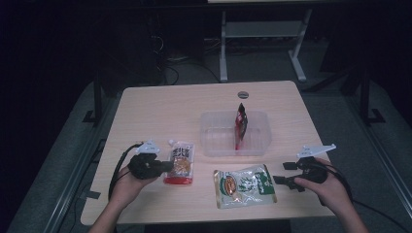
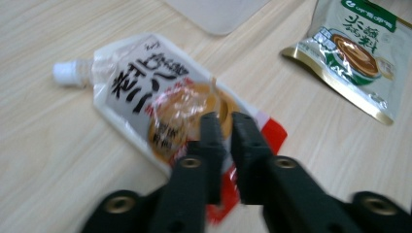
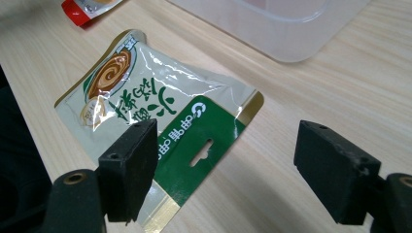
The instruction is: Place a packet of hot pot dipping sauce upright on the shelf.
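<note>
Holding a gripper in each hand, you have both of them low over the desk (image 1: 145, 104), on your side of the clear plastic tub (image 1: 259, 144). Your left gripper (image 2: 223, 119) has its jaws drawn almost together — only a thin slit shows between the black pads — and they sit over the lower half of the spouted sauce pouch (image 2: 160, 104), which lies flat on the desk with its white cap pointing away from you. Whether the film is pinched between the pads, you cannot tell from here. From the high view that pouch (image 1: 180, 164) lies just beside the left gripper (image 1: 167, 166).

Your right gripper (image 3: 228, 165) has its jaws spread wide and grips nothing — the green-and-white seasoning packet (image 3: 145, 116) lies flat under and beyond the left-hand pad, its green hang-hole end between the jaws. In the tub, a red packet (image 1: 240, 124) stands upright.
</note>
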